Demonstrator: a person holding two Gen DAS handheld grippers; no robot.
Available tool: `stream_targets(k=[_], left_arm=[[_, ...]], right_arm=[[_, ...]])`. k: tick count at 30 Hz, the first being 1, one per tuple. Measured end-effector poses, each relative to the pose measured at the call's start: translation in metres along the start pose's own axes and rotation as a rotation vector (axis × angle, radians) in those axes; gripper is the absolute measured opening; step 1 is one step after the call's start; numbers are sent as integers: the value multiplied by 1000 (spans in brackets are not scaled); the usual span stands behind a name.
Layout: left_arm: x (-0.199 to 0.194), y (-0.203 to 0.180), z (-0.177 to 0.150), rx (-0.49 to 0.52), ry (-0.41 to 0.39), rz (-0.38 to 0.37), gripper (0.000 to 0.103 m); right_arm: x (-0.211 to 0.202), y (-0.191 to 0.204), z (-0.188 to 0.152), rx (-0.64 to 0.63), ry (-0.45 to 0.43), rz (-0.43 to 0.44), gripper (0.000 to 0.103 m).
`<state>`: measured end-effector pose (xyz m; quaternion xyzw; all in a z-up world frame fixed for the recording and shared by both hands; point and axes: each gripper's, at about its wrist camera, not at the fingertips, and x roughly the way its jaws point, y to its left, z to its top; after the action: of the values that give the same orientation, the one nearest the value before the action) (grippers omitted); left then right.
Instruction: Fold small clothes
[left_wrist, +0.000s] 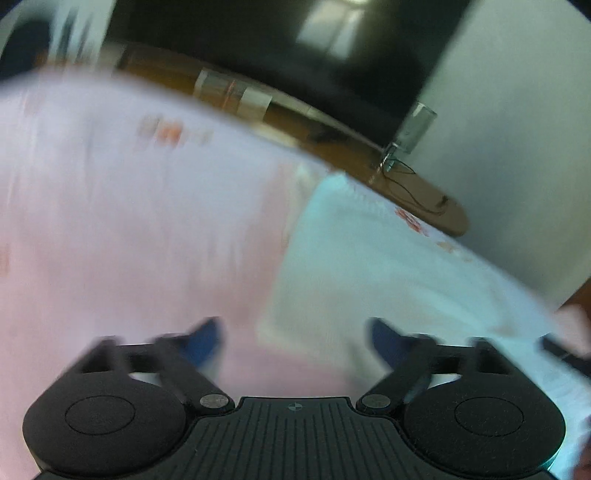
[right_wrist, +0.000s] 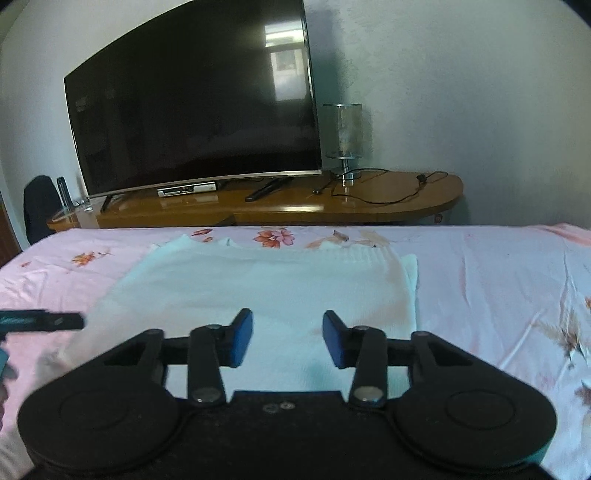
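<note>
Your right gripper (right_wrist: 287, 338) is matte black with blue finger pads (right_wrist: 242, 341), silver pivot screws and two round embossed discs. Your left gripper (left_wrist: 295, 339) matches it, with a ribbed centre plate.

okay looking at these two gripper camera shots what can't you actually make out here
- Left wrist view: motion blur smears the white garment and the bedsheet; its folds cannot be read there.
- Right wrist view: the right gripper, jaws open, hides the garment's near edge.
- Right wrist view: the left gripper is cut off by the left edge.
- Right wrist view: the box under the TV is too small to identify.
</note>
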<state>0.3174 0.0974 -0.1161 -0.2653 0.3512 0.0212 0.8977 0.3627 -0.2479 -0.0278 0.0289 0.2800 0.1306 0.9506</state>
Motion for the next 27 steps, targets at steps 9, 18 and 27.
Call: stream_targets(k=[9, 18, 27], left_arm=[[31, 30, -23, -476, -11, -213, 73], [78, -5, -6, -512, -112, -218, 73], [119, 10, 4, -555, -102, -255, 9]], right_arm=[[-5, 31, -6, 23, 17, 41, 30], [34, 33, 10, 117, 33, 104, 5], [110, 37, 9, 139, 99, 131, 4]])
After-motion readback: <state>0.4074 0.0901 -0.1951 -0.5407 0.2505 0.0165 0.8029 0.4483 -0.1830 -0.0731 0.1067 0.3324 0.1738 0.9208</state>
